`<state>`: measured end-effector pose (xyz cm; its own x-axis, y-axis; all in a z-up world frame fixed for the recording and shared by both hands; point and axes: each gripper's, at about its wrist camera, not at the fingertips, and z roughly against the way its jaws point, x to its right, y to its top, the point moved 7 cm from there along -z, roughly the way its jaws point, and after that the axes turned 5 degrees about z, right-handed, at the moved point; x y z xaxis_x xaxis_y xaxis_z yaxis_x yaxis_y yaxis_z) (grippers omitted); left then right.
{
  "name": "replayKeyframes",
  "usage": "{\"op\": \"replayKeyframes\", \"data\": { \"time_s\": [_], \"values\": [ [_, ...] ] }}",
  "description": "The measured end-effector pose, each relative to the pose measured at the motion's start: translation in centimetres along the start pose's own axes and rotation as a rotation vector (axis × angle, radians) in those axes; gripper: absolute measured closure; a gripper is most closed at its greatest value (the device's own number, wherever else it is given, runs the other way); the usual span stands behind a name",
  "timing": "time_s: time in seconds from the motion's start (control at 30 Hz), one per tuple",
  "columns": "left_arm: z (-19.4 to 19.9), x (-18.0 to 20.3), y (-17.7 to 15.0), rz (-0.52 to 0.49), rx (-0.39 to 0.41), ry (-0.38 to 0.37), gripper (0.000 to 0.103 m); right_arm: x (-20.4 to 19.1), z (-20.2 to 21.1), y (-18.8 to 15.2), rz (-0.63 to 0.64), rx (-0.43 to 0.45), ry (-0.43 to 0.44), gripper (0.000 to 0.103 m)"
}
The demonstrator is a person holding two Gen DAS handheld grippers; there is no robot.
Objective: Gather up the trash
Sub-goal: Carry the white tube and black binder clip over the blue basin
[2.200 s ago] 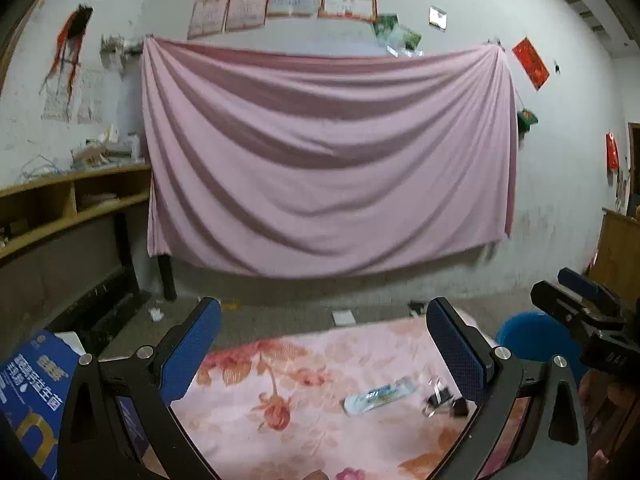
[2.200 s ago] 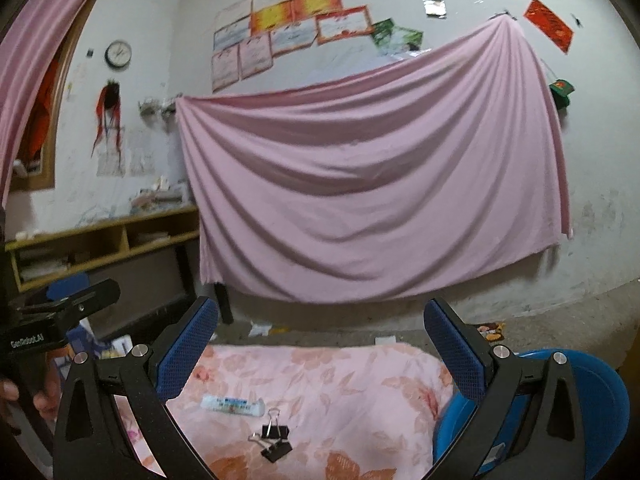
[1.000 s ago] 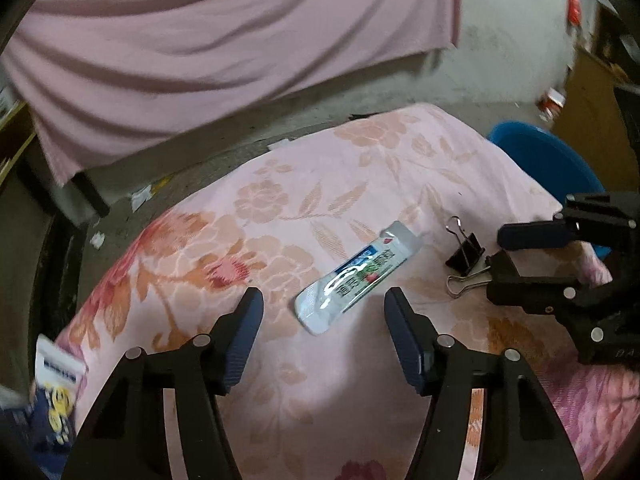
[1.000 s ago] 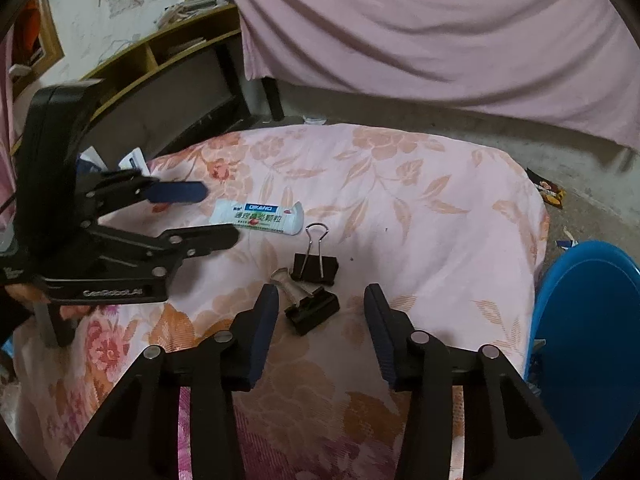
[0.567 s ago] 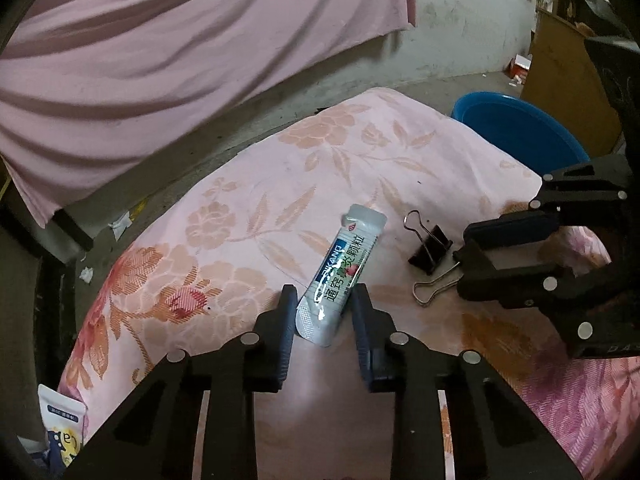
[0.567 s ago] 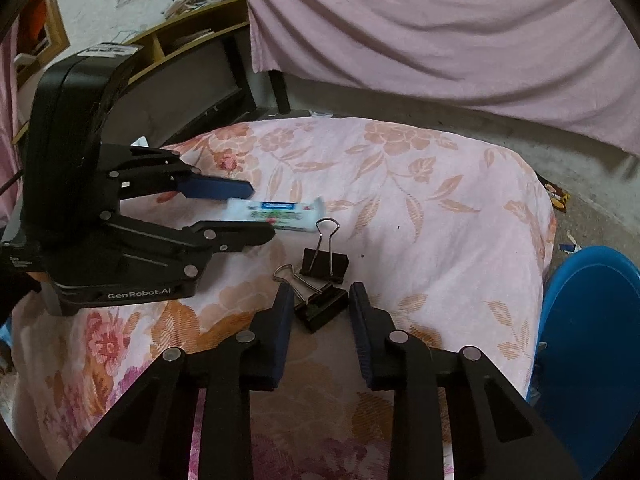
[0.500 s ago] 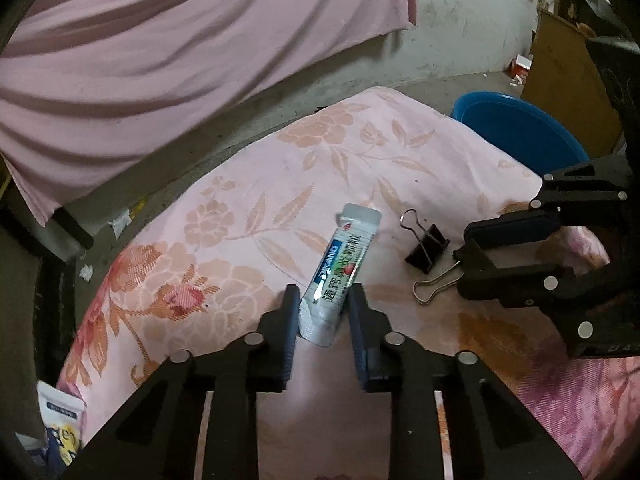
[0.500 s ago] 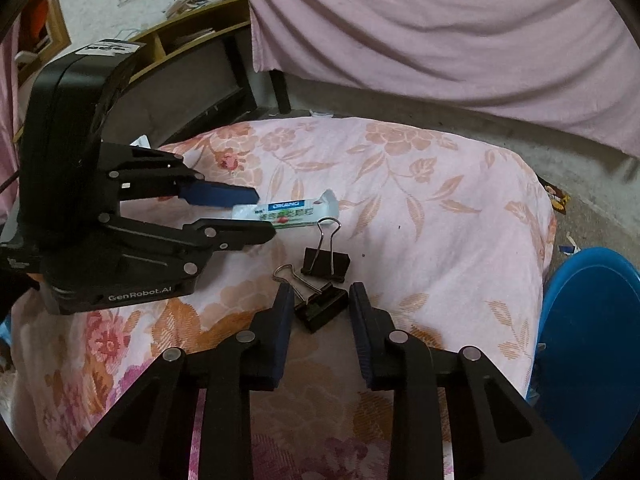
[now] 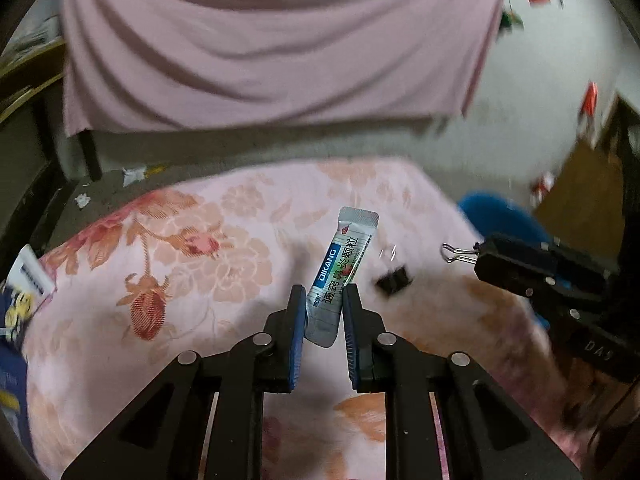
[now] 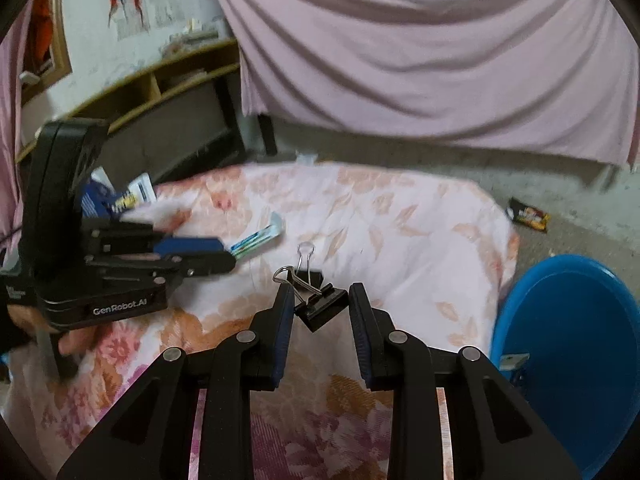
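both tongs are pinching something: your left tongs grip the sachet by its lower end, at frame centre above the floral table; your right tongs clamp a binder clip. held so near its end, the sachet could pivot or slip. its long axis runs up-frame, leaning right, free end toward the blue tub.

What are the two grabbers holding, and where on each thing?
The left gripper pinches the sachet near its lower end. The right gripper holds a black binder clip across its body and wire handle.
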<state>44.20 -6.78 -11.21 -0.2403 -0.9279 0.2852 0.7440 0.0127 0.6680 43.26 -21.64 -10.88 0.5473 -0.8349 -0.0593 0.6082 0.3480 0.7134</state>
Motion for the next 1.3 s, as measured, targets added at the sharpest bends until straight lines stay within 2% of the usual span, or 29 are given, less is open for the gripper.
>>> {"op": "replayKeyframes", "data": {
  "time_s": [0.17,0.33,0.53,0.67,0.83,1.03,1.3],
  "values": [
    [3.8,2.0,2.1,0.057,0.201,-0.034,0.088,1.6,3.5,1.2,-0.042,0.190,-0.051,0.077],
    [6.5,6.1,3.8,0.033,0.357,-0.075,0.088,3.9,8.3,2.3,-0.099,0.425,-0.103,0.077],
    [9.6,11.4,5.2,-0.074,0.506,-0.108,0.088,6.5,13.7,2.4,-0.153,0.635,-0.185,0.077],
    [10.3,14.9,5.8,-0.160,0.565,-0.126,0.088,8.5,16.2,1.9,-0.178,0.703,-0.260,0.077],
    [9.7,19.0,6.0,-0.249,0.589,-0.154,0.088,10.9,18.3,0.5,-0.219,0.740,-0.337,0.077],
    [7.3,22.9,5.6,-0.311,0.572,-0.173,0.088,13.1,20.2,-1.2,-0.247,0.746,-0.395,0.077],
    [3.4,26.9,4.4,-0.335,0.471,-0.182,0.088,15.7,21.5,-3.9,-0.284,0.710,-0.442,0.077]
  ]
}}
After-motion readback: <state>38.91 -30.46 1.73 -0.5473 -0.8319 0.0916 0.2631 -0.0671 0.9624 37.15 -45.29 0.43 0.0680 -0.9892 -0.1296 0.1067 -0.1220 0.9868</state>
